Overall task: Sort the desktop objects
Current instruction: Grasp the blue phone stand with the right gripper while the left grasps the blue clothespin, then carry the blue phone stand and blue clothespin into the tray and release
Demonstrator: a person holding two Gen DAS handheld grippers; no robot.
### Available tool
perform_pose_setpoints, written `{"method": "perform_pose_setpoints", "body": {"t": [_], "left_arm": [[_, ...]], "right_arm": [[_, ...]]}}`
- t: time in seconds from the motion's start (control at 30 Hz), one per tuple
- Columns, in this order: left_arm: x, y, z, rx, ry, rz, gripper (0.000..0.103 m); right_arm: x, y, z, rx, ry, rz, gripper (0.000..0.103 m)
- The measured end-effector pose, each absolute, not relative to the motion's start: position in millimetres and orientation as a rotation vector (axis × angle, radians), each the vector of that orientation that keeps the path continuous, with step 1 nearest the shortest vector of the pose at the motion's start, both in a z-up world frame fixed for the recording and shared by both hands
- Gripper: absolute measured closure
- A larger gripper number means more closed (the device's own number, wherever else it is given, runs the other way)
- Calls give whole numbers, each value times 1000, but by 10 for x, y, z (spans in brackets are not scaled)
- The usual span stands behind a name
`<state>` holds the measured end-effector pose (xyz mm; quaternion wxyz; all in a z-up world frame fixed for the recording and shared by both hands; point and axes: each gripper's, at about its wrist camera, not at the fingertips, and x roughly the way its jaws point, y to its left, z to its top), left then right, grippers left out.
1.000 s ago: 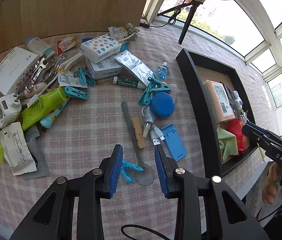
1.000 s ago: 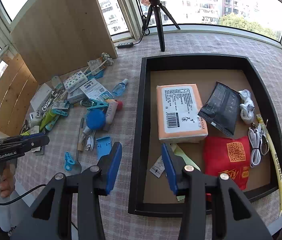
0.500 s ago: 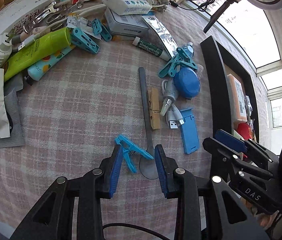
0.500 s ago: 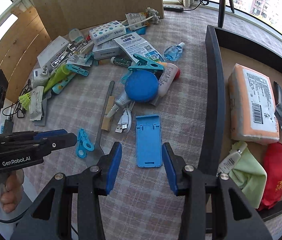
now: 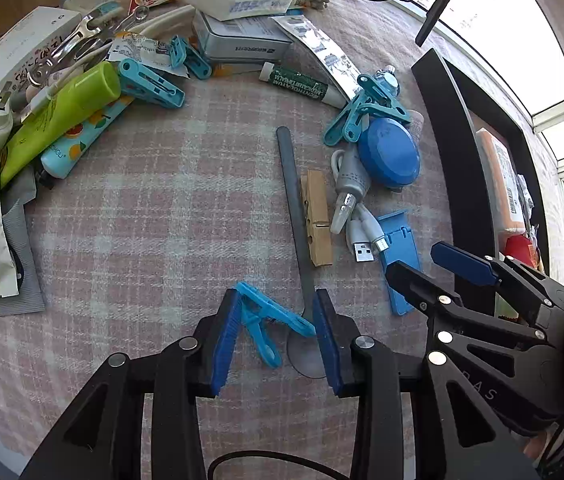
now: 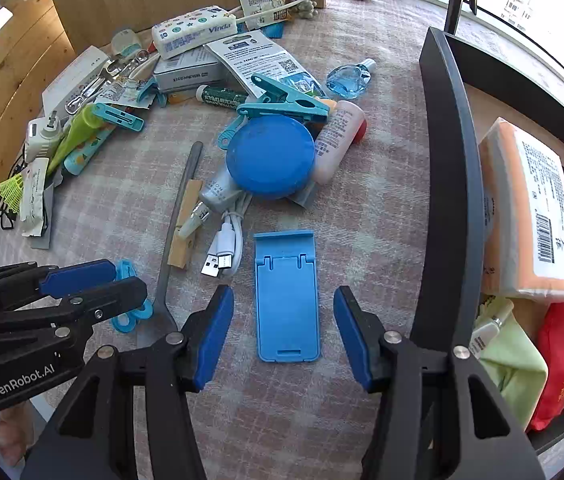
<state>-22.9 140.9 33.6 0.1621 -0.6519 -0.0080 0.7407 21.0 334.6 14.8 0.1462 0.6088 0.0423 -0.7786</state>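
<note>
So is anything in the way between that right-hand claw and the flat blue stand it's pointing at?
Nothing visible is. The right gripper is open, its fingers either side of the blue phone stand, which lies flat on the tablecloth. The white USB cable sits just off the stand's far left corner, clear of the fingers.

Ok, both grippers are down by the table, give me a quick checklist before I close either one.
1. Left gripper open: ok.
2. Blue clip between its fingers: ok.
3. Grey spoon clear of the left grasp: not ok, its bowl lies beside the right finger.
4. Right gripper open: ok.
5. Blue phone stand centred between its fingers: ok.
6. Tray has free room: cannot tell, only partly in view.
</note>
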Motion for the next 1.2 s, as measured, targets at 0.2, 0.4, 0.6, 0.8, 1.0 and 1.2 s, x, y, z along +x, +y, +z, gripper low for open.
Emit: {"method": "perform_pose_setpoints", "body": {"t": [0.2,0.4,0.6,0.8,1.0,1.2], "left_arm": [[-145,1541,335,-1824,89,2128,69],[-13,1507,210,-1849,176,2100,69],[74,1453,224,-1805,212,2138,78],[95,1434,237,-1777,203,2148,85],[102,1324,294,-1773,149,2178,85],[-38,1097,510,-1741,98,2205,85]], "right_arm": [[171,3330,25,1788,148,-2229,51],[185,3302,14,1780,217,-2230,52],[236,3258,0,1755,291,-2246,52],[274,3208,8,1732,320,-2241,68],[230,3314,27,1741,238,-2241,68],[235,3415,168,1716,167,-2274,68]]}}
